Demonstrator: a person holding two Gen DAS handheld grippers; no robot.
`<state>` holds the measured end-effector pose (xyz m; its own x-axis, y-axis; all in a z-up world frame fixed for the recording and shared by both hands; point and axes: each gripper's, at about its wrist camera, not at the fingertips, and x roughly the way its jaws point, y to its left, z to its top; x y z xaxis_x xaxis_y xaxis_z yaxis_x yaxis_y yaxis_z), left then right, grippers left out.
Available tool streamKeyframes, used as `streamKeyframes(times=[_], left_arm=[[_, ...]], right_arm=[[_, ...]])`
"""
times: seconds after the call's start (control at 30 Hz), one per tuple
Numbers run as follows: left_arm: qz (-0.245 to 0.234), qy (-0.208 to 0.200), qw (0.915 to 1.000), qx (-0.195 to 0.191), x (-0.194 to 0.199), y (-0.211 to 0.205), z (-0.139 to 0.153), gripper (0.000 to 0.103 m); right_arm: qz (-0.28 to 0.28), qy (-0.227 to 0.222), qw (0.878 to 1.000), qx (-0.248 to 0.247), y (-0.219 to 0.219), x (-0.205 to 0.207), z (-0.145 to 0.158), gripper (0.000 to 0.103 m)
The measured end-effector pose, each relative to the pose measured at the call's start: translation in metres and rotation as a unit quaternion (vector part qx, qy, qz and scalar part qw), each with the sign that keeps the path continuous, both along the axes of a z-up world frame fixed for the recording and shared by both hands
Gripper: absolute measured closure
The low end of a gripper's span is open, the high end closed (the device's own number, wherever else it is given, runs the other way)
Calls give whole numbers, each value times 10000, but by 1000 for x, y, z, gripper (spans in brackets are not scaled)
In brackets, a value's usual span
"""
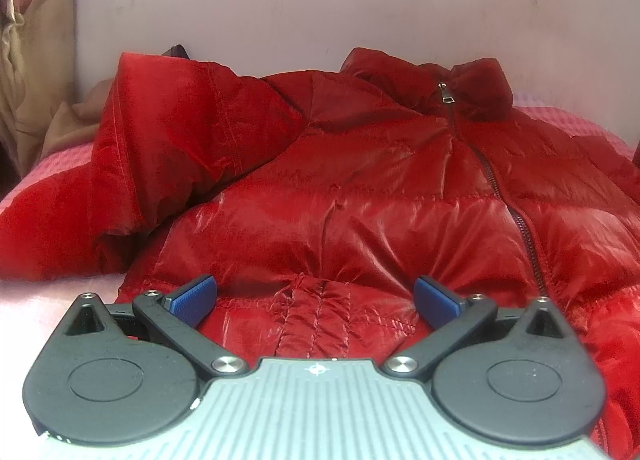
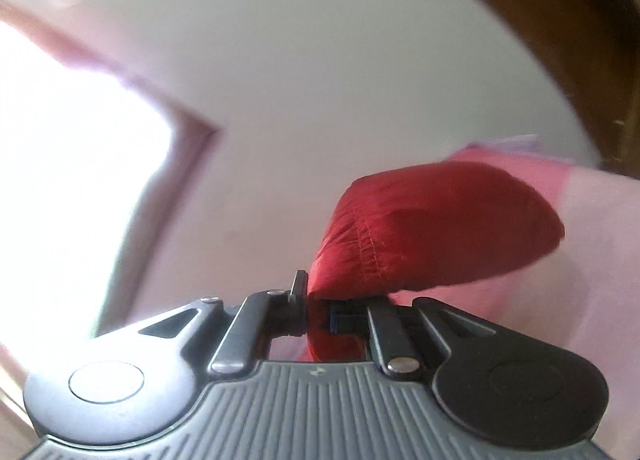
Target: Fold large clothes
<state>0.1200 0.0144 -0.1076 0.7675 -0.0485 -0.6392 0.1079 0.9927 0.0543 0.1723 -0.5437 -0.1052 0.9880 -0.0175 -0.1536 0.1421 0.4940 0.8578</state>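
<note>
Squarely between right gripper [image 2: 316,312] fingers: jacket [image 2: 432,232]

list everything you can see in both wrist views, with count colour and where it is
puffer jacket: one, glossy red, lying front up on the bed, one sleeve folded over its chest; a stitched end of it is pinched in the right gripper
zipper: one, dark, running down the jacket front, closed up to the collar
bedcover: one, pink, under the jacket
headboard: one, pale, behind the jacket
curtain: one, beige, at the far left
window: one, bright white, brown frame, left of the right wrist view
left gripper: one, black with blue pads, jaws wide apart over the jacket hem
right gripper: one, black, jaws closed on red fabric
</note>
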Motion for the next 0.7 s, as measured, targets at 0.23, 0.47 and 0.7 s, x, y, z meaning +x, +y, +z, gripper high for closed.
streamKeyframes(times=[0.23,0.47,0.7], left_arm=[[4,3,10000,-36,0,0,0,0],[25,-17,9999,-136,-1,2,0,0],[34,24,9991,-420,-1,9,0,0]], right_arm=[[124,-151,9998,-104,10,-13,22,94],[406,-239,9977,-479,39,5,53,94],[1654,144,9405,-2966,176,74,75,94]])
